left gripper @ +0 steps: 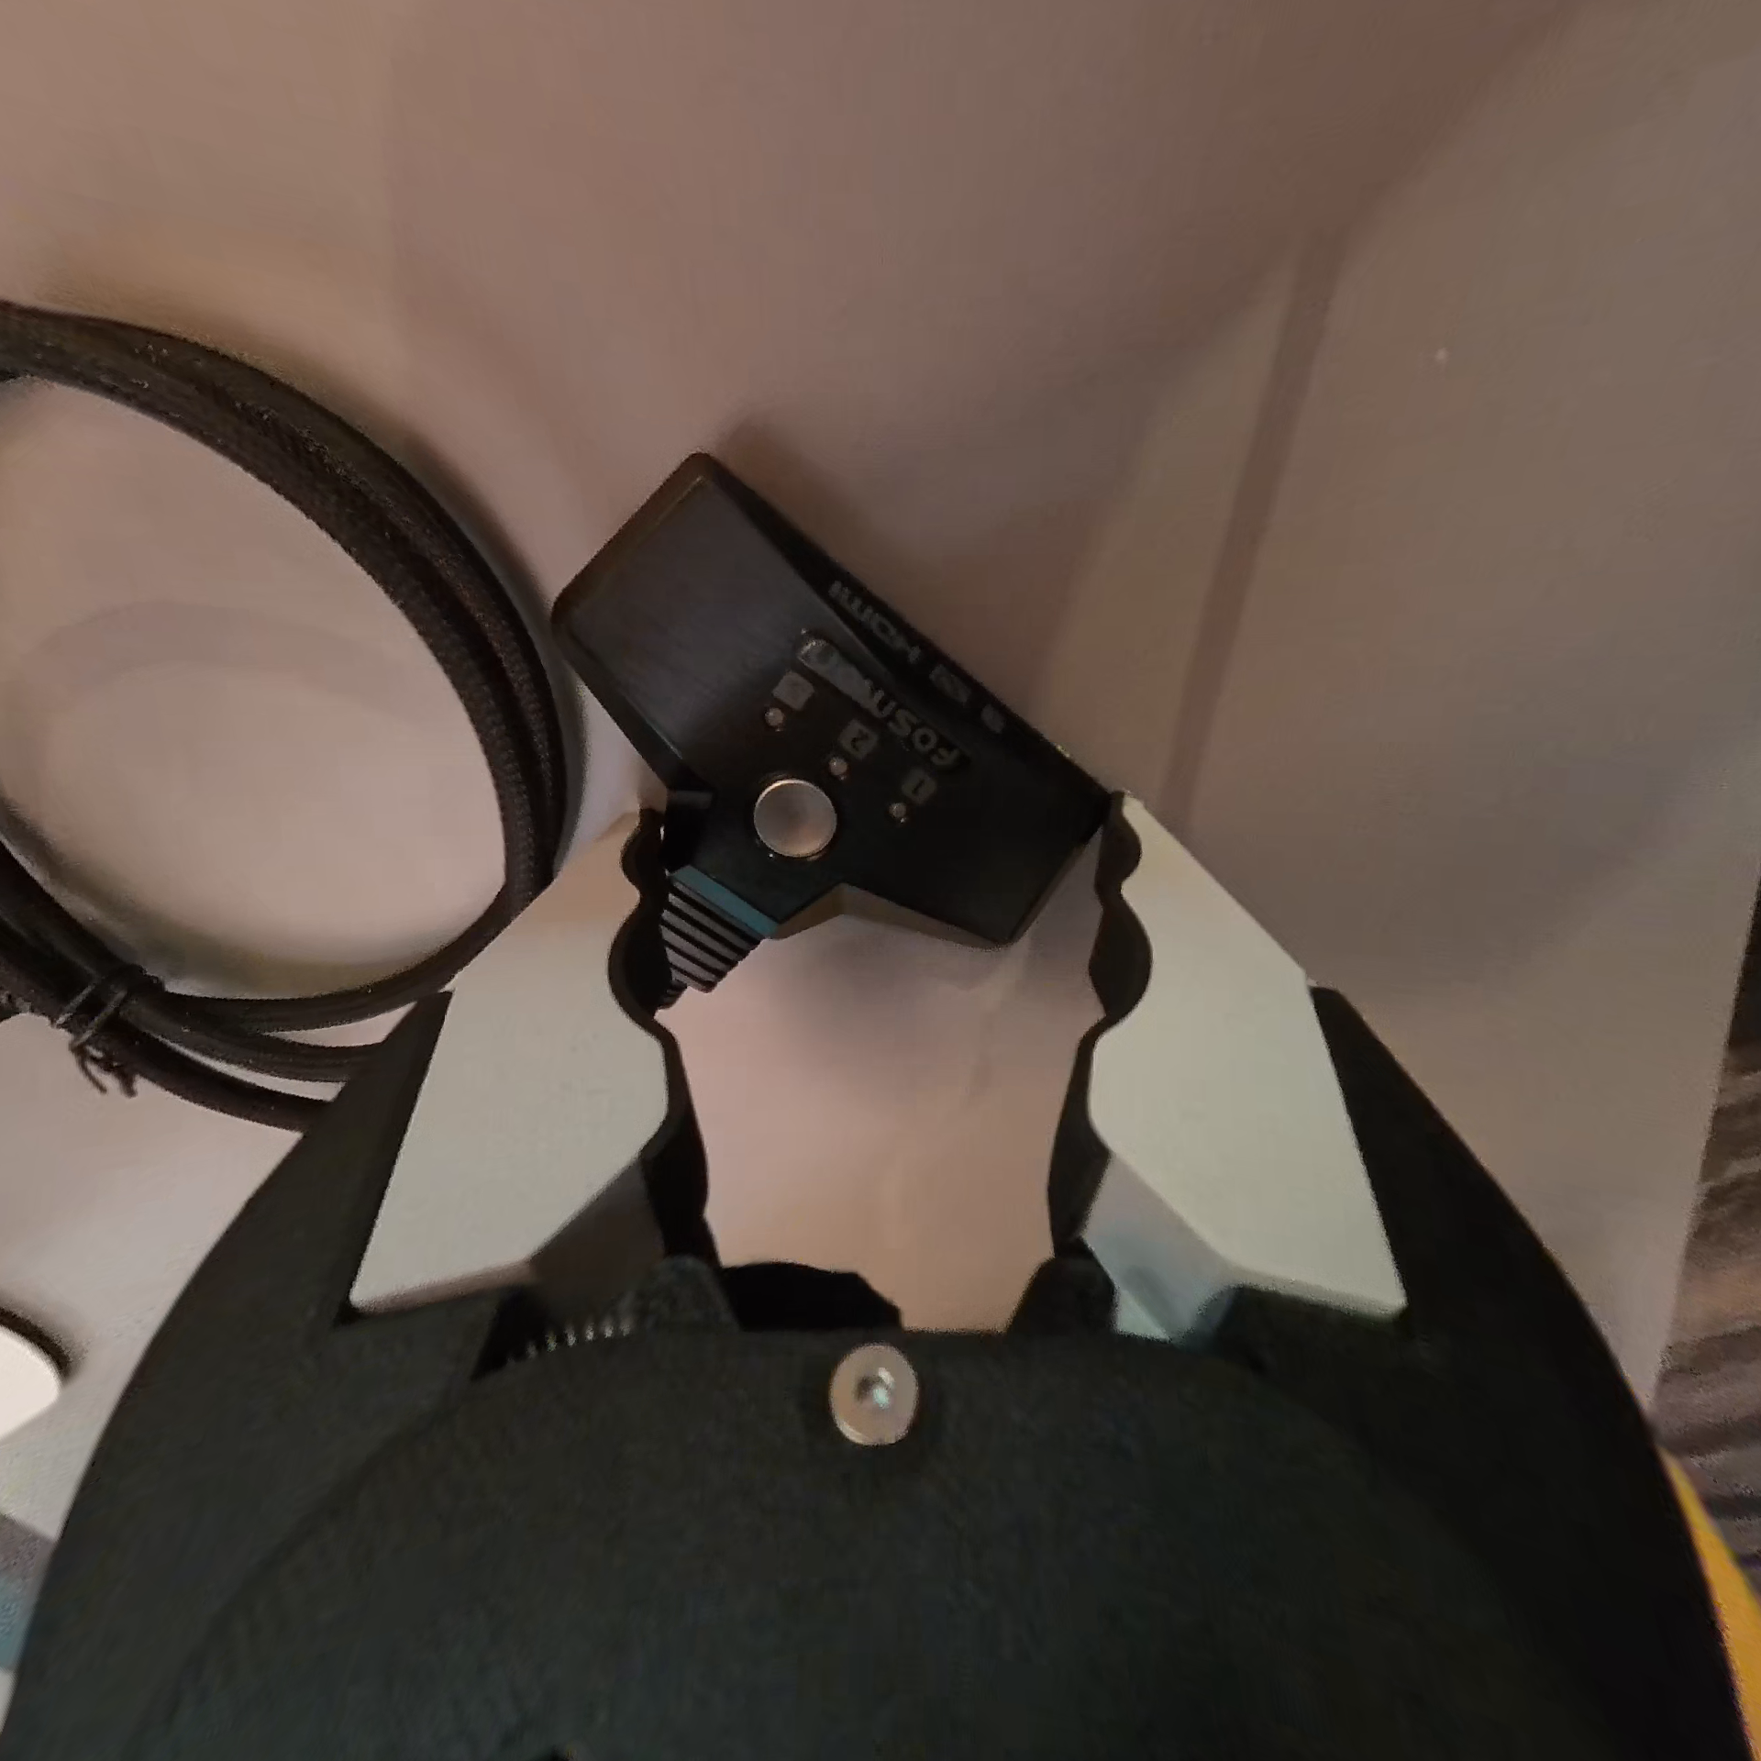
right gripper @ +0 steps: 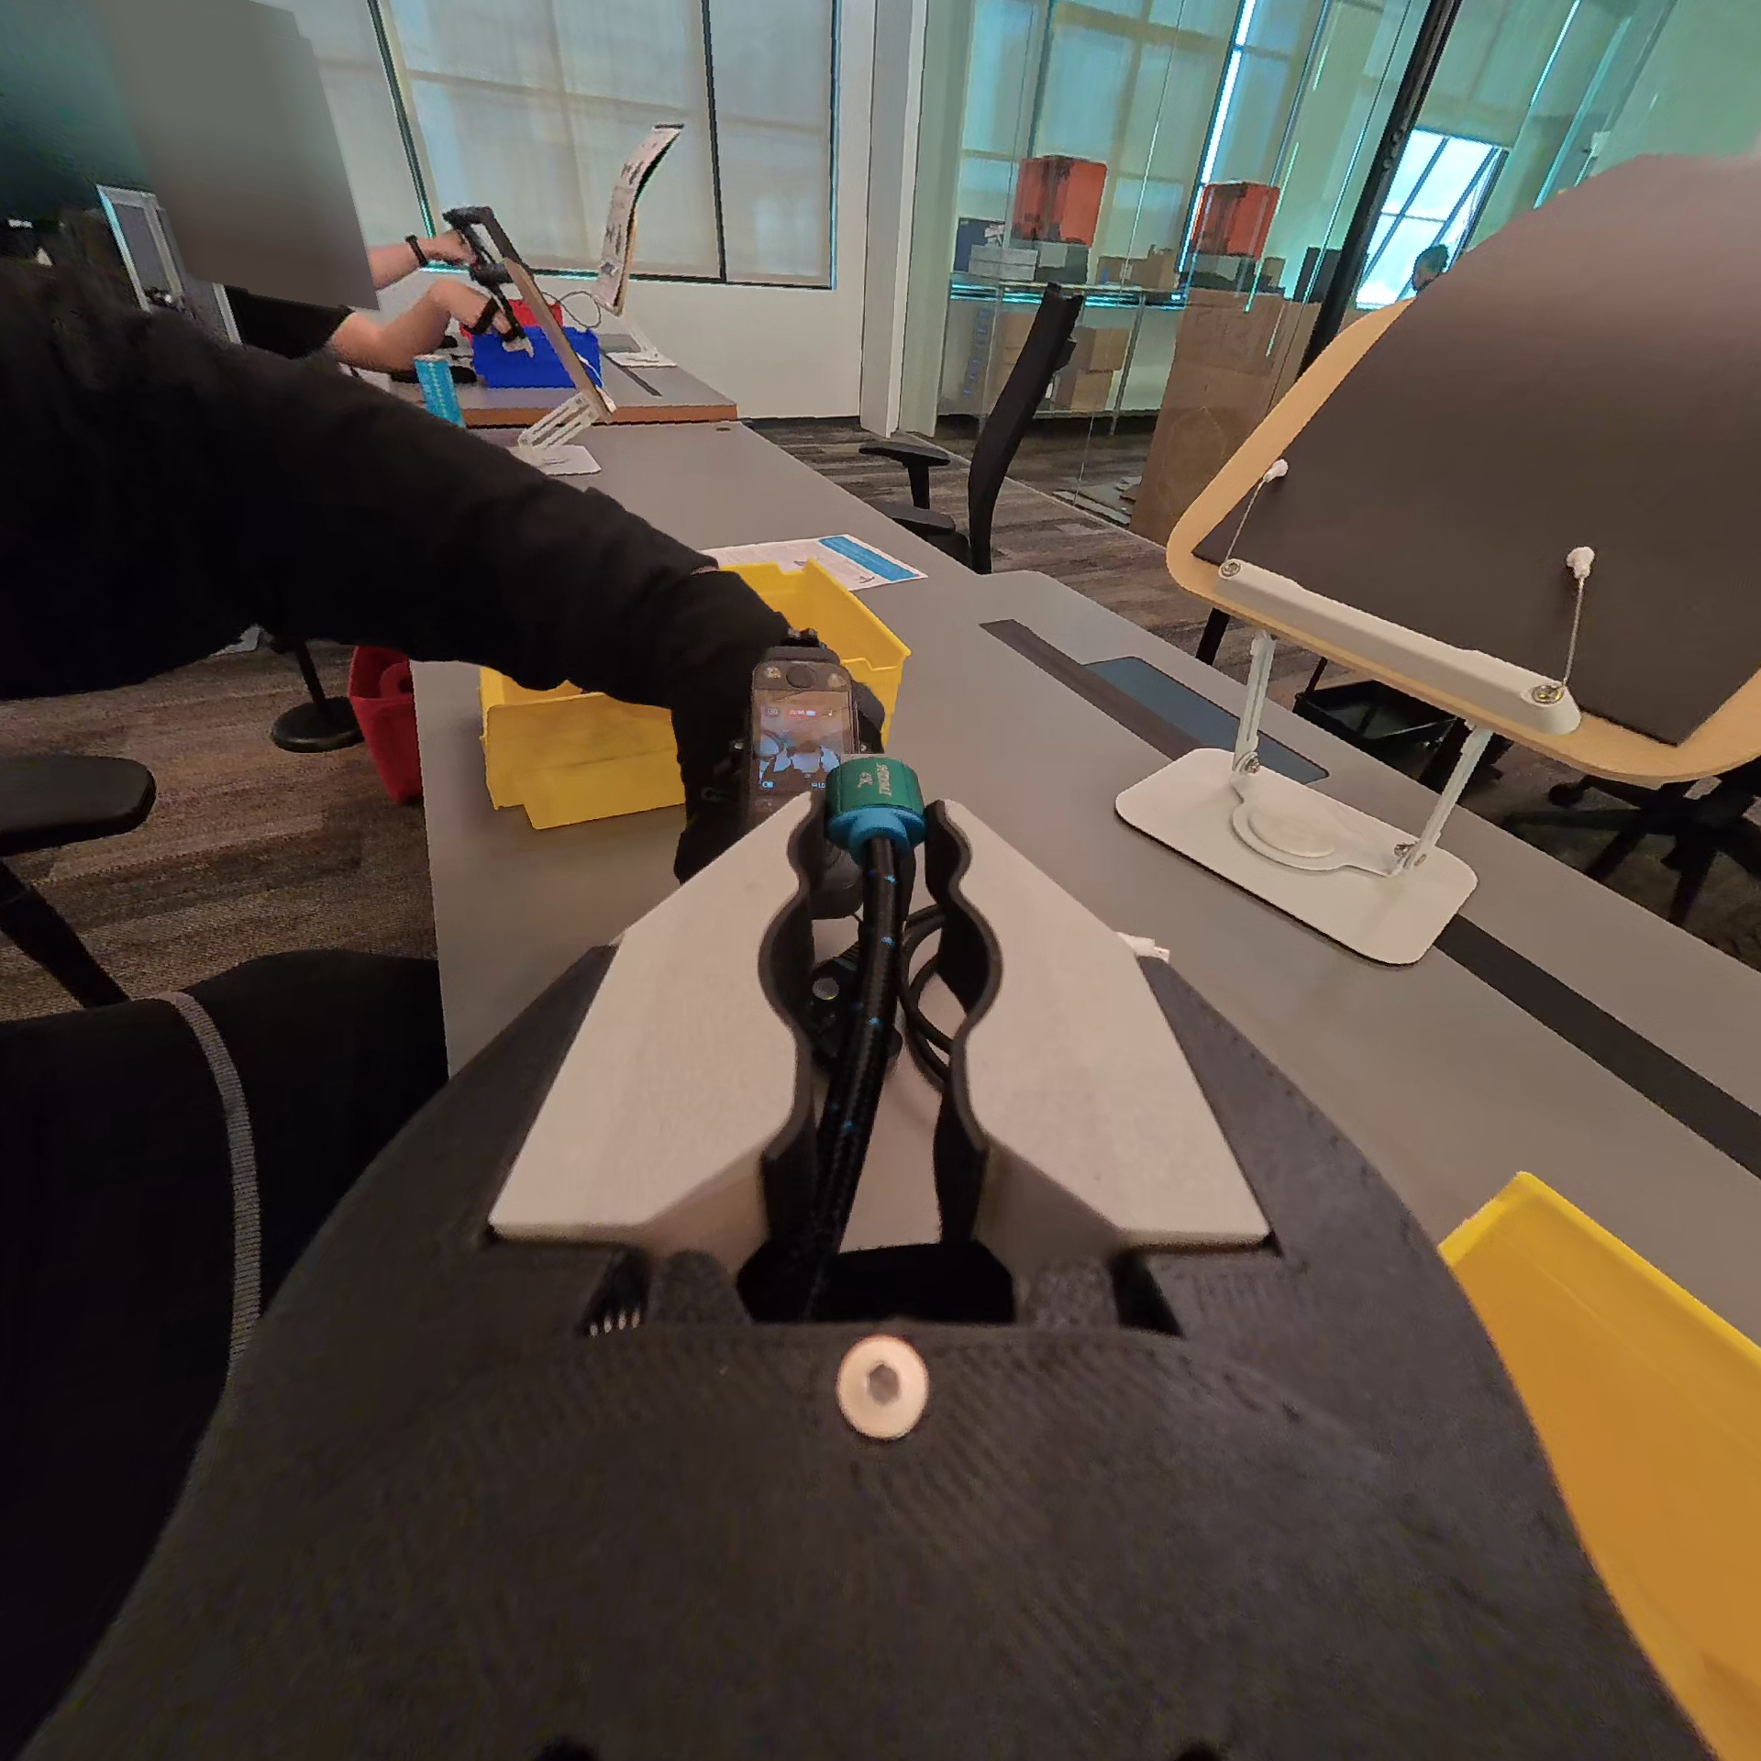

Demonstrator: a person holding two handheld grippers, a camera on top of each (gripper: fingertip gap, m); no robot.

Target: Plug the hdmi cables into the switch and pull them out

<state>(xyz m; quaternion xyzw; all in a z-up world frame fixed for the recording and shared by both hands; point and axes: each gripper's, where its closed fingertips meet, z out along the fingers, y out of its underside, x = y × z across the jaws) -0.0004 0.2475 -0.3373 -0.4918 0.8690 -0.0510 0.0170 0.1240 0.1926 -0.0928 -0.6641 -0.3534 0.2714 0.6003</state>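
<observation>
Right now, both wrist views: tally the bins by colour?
Yellow bins: 2 — one behind the sleeve, one at the lower right edge
Red bins: 2 — one beside the desk, one on the far table
Blue bins: 1 — on the far table
Total: 5

Surface: your grey table [right gripper: 1096, 724], with a dark strip running along it.
Far left edge: yellow bin [right gripper: 572, 753] sits on it, partly behind your sleeve.
Near right: second yellow bin [right gripper: 1620, 1429], cut off by the frame.
Right: white stand base [right gripper: 1334, 858] rests flat.
Beyond: printed sheet [right gripper: 839, 557] lies flat.
Left wrist view: coiled black cable [left gripper: 495, 648] lies on the pale surface [left gripper: 858, 286].
</observation>
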